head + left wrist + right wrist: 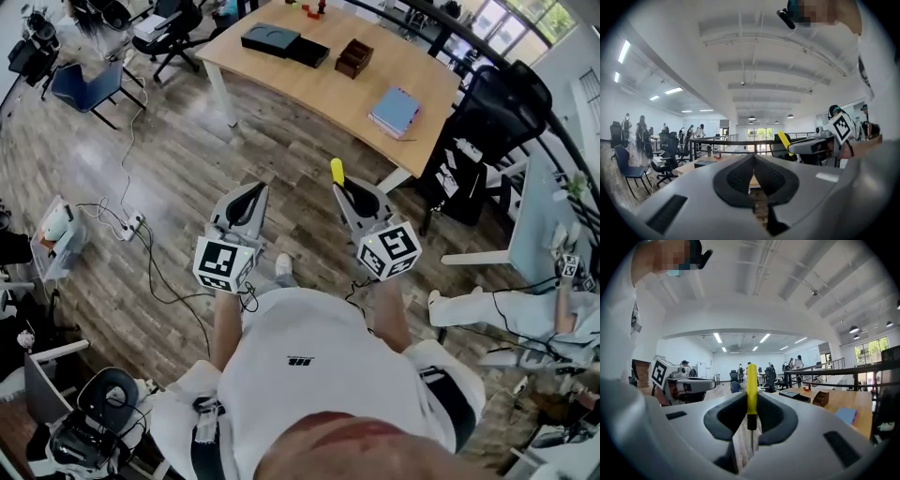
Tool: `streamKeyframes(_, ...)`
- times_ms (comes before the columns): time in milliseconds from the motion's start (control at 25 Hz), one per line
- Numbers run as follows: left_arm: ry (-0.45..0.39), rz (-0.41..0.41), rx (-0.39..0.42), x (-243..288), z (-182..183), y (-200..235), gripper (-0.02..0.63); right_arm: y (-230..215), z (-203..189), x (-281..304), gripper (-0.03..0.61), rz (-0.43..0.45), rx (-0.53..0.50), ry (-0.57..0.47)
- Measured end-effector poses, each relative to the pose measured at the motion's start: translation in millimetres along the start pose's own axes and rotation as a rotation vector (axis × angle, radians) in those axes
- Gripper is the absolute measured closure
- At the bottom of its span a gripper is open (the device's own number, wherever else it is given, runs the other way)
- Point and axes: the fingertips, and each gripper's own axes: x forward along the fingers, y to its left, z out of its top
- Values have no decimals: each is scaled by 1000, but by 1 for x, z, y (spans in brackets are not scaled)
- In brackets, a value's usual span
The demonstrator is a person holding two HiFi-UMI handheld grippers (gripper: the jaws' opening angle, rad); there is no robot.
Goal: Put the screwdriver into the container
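Our right hand-held gripper [751, 404] is clamped on the screwdriver [751, 383], with the yellow handle projecting forward and the shaft trailing back between the jaws. The left hand-held gripper [753, 177] is closed with nothing in it. Both are held well short of the counter [309, 89], on which the brown container [354, 58] stands. We judge this to be the carry step. Approach the counter, hold the clamp firm, and align the tool over the container's opening before releasing.

Left gripper [255, 189] and right gripper [340, 194] side by side, table [319, 86] ahead.
Screwdriver [337, 172] between the right gripper's jaws; on the table, box [272, 39] left, container [354, 58] middle, book [395, 112] right.
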Motion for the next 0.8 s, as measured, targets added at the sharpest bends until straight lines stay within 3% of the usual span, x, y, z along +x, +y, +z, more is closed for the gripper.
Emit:
streamKeyframes(320, 8, -37, -2, 43, 2, 57, 601, -24, 9, 60, 522, -29, 11, 8)
streamKeyframes(480, 7, -64, -8, 59, 0, 72, 601, -35, 11, 78, 522, -61, -16, 17)
streamKeyframes(800, 21, -96, -9, 93, -6, 93, 601, -57, 6, 106, 522, -73, 26, 18)
